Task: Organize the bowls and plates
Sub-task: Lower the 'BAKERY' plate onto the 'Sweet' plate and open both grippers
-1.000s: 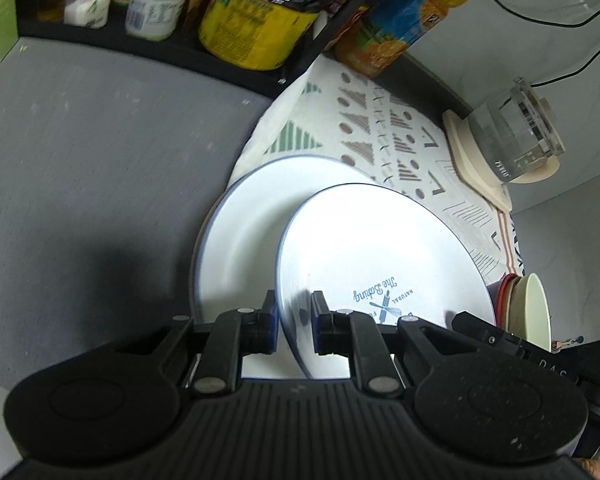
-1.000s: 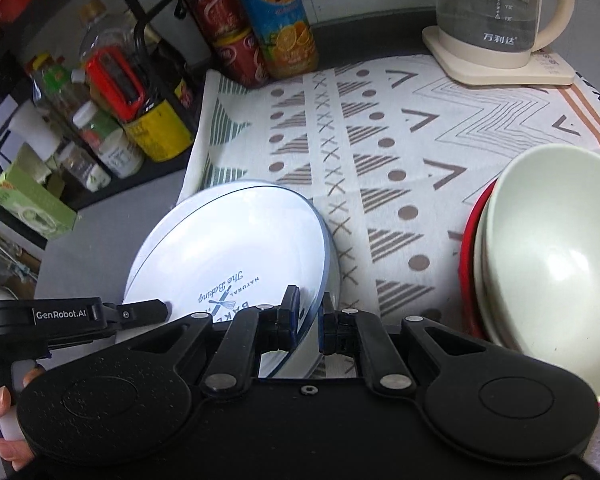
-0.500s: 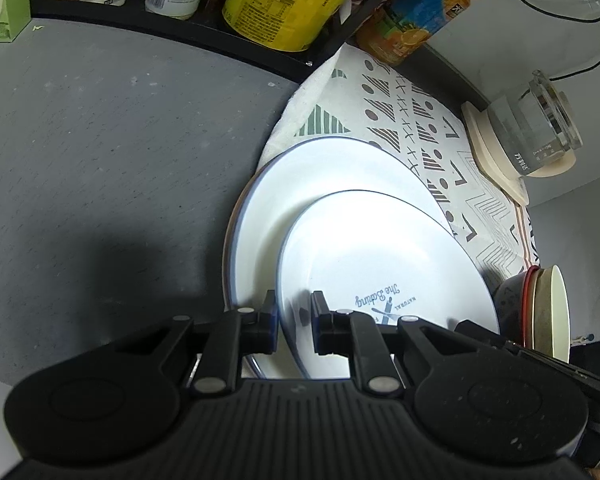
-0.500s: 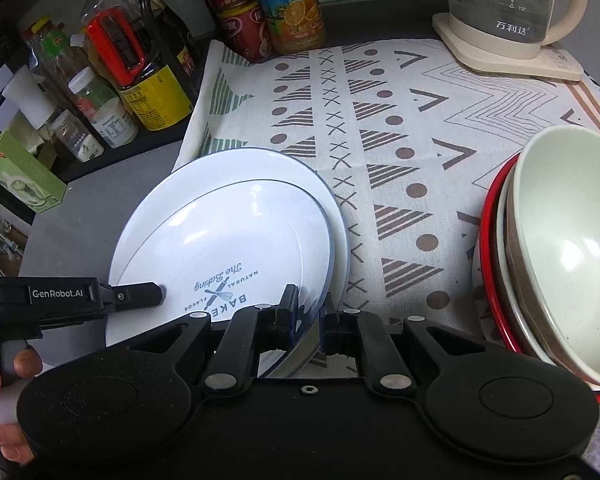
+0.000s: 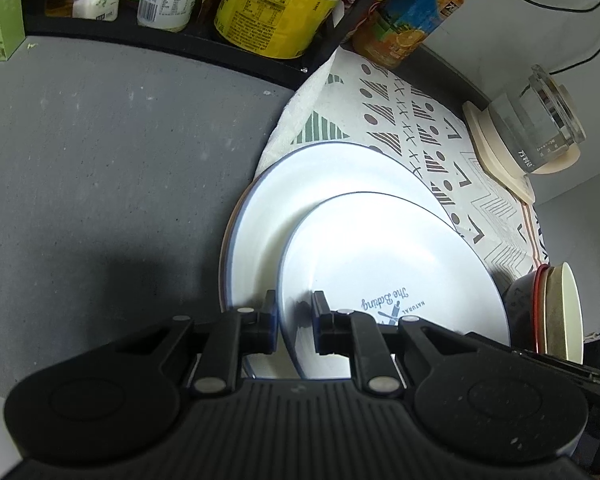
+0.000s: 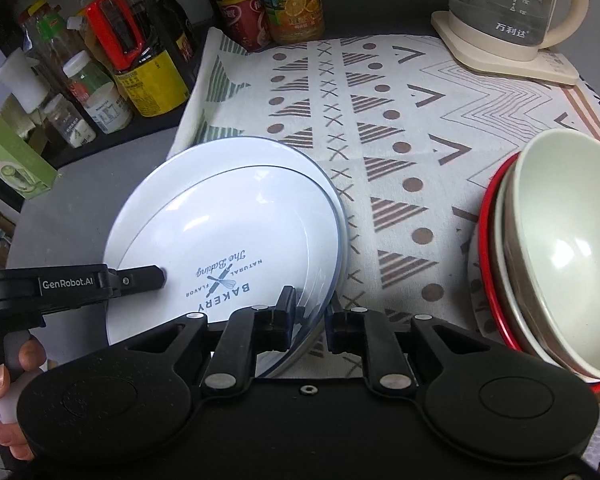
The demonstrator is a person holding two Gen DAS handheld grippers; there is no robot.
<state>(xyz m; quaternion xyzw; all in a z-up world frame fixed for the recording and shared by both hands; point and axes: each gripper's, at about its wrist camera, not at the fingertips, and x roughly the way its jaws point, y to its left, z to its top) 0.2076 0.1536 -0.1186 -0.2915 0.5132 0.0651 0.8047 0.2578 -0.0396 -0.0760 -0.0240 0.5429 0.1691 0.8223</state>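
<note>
A small white plate (image 5: 380, 256) (image 6: 240, 232) with a blue bakery logo lies tilted in a larger white plate (image 5: 300, 200) (image 6: 220, 160) at the left edge of the patterned cloth (image 6: 380, 120). My left gripper (image 5: 294, 314) (image 6: 158, 278) is shut on the small plate's left rim. At the plate's right rim, my right gripper (image 6: 310, 316) has jaws that are opening; the rim still stands between them, with a slight gap showing. A stack of bowls (image 6: 560, 248) (image 5: 560, 312), cream over red-rimmed, stands at the right.
A black rack with bottles and jars (image 6: 140, 72) (image 5: 268, 8) lines the back left, beside a green box (image 6: 12, 160). A glass kettle (image 6: 512, 12) (image 5: 536, 132) on a cream base stands at the back right. Grey counter (image 5: 100, 160) lies left of the cloth.
The small plate has sunk into the larger plate, carried by both grippers. The right gripper's fingers have spread a little around the rim. The left grip is unchanged.
</note>
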